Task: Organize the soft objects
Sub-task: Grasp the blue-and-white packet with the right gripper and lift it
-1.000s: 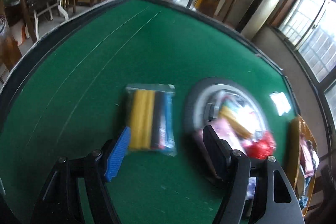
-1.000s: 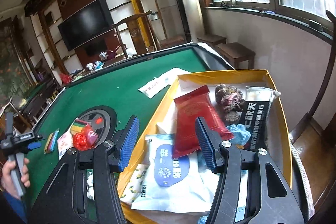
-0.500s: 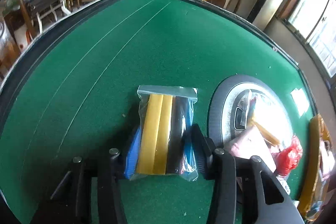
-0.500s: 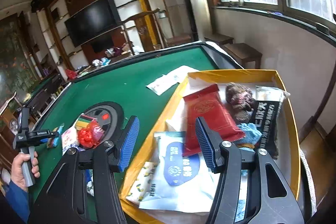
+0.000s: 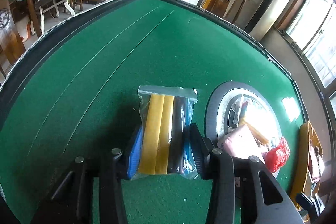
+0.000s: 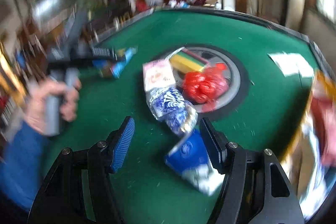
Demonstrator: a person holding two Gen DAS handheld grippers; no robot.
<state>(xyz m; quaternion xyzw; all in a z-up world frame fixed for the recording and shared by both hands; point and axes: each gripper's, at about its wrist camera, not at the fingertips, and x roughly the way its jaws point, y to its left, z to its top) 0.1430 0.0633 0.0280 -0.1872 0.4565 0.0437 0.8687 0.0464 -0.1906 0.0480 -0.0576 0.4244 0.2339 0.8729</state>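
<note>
Clear plastic zip bag (image 5: 167, 135) of yellow and dark rolls lies on the green surface (image 5: 105, 68), clenched between the left claw (image 5: 166, 150) pads at lower centre. Blurred, the right claw (image 6: 168, 140) is opening over a blue packet (image 6: 189, 152), not pressing it. Farther up, a red bundle (image 6: 204, 83) sits on the round disc (image 6: 235, 77); the yellow tray (image 5: 304, 140) is cut off at right.

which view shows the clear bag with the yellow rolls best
The left wrist view: the clear bag lies sharp and centred between the left hand-held gripper pads. The right wrist view shows it only as a small blurred shape at that gripper's tip.
</note>
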